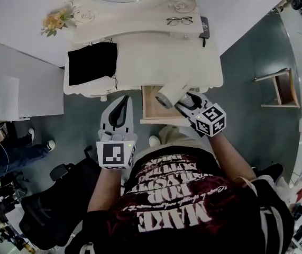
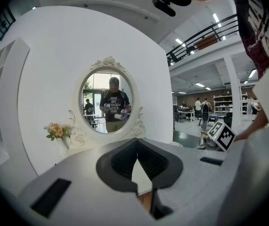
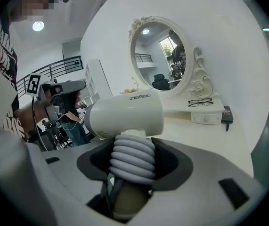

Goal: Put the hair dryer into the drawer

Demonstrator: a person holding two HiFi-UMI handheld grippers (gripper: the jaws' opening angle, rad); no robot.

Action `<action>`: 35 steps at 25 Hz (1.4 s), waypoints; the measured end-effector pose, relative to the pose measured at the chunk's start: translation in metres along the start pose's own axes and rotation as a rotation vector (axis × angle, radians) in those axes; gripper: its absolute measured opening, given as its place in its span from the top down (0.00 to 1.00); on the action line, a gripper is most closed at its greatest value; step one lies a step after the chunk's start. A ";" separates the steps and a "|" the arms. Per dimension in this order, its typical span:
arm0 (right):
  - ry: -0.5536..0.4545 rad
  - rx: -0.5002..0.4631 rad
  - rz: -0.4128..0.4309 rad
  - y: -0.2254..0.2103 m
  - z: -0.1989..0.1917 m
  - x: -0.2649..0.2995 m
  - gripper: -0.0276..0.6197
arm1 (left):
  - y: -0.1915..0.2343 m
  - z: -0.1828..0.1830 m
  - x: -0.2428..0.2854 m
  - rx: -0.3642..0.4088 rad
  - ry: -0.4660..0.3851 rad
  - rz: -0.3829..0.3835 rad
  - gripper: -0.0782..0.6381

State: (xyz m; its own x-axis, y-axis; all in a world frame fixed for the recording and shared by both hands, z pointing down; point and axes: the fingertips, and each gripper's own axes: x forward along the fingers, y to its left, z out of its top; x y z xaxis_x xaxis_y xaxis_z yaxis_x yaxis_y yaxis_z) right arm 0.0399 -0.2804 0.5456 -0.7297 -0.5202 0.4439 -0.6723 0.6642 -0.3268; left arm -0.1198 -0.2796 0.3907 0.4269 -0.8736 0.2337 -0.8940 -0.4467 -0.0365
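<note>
My right gripper (image 1: 186, 102) is shut on the ribbed grey handle of a white hair dryer (image 1: 170, 96), whose barrel lies crosswise above the jaws. In the right gripper view, the hair dryer (image 3: 125, 114) fills the middle and the right gripper (image 3: 132, 160) clamps its handle. It hangs over the right part of the open wooden drawer (image 1: 152, 110) at the front of the white dressing table (image 1: 156, 57). My left gripper (image 1: 124, 99) is left of the drawer, shut, with nothing between its jaws. In its own view, the left gripper (image 2: 137, 144) faces the oval mirror (image 2: 108, 100).
On the table lie a black cloth (image 1: 92, 62), glasses (image 1: 180, 20) and a dark phone (image 1: 205, 28); flowers (image 1: 55, 21) stand at its back left. A wooden stool (image 1: 282, 88) is on the right, a black office chair (image 1: 50, 205) and a seated person (image 1: 2, 152) on the left.
</note>
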 end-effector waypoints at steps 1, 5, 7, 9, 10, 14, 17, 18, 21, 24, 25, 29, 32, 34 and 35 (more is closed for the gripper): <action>0.011 -0.001 -0.002 -0.002 -0.006 0.003 0.60 | 0.001 -0.003 -0.001 -0.005 0.004 0.003 0.88; 0.059 -0.001 -0.010 -0.010 -0.030 0.015 0.60 | 0.001 -0.012 -0.006 -0.016 0.023 0.008 0.88; 0.082 -0.003 -0.016 -0.014 -0.041 0.020 0.60 | 0.000 -0.014 -0.008 -0.015 0.032 0.010 0.88; 0.104 -0.011 -0.024 -0.019 -0.053 0.025 0.60 | 0.000 -0.018 -0.011 -0.018 0.037 0.018 0.88; 0.116 -0.017 -0.027 -0.022 -0.059 0.027 0.60 | -0.001 -0.020 -0.012 -0.020 0.039 0.021 0.88; 0.162 -0.041 -0.026 -0.033 -0.076 0.033 0.60 | -0.005 -0.026 -0.014 -0.031 0.044 0.024 0.88; 0.199 -0.058 -0.019 -0.037 -0.092 0.039 0.60 | -0.009 -0.029 -0.014 -0.037 0.047 0.023 0.88; 0.213 -0.063 -0.017 -0.038 -0.097 0.041 0.60 | -0.011 -0.029 -0.013 -0.039 0.049 0.024 0.88; 0.250 -0.063 -0.003 -0.038 -0.111 0.047 0.60 | -0.015 -0.029 -0.014 -0.046 0.048 0.023 0.88; 0.292 -0.056 0.017 -0.036 -0.127 0.054 0.60 | -0.015 -0.030 -0.017 -0.044 0.048 0.029 0.88; 0.312 -0.055 0.024 -0.035 -0.133 0.057 0.60 | -0.014 -0.030 -0.018 -0.043 0.048 0.033 0.88; 0.380 -0.059 0.039 -0.034 -0.154 0.064 0.60 | -0.009 -0.032 -0.024 -0.062 0.054 0.056 0.88; 0.409 -0.055 0.047 -0.036 -0.166 0.070 0.60 | -0.005 -0.037 -0.029 -0.060 0.065 0.069 0.88; 0.433 -0.054 0.052 -0.038 -0.173 0.075 0.60 | -0.003 -0.041 -0.032 -0.056 0.074 0.076 0.88; 0.443 -0.056 0.053 -0.039 -0.177 0.078 0.60 | -0.002 -0.043 -0.033 -0.056 0.079 0.080 0.88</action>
State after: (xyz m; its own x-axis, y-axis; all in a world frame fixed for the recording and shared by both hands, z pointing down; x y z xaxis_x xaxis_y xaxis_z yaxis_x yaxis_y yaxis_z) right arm 0.0316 -0.2521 0.7402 -0.6312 -0.2122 0.7460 -0.6186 0.7180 -0.3191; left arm -0.1381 -0.2411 0.4252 0.3436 -0.8871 0.3080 -0.9320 -0.3625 -0.0042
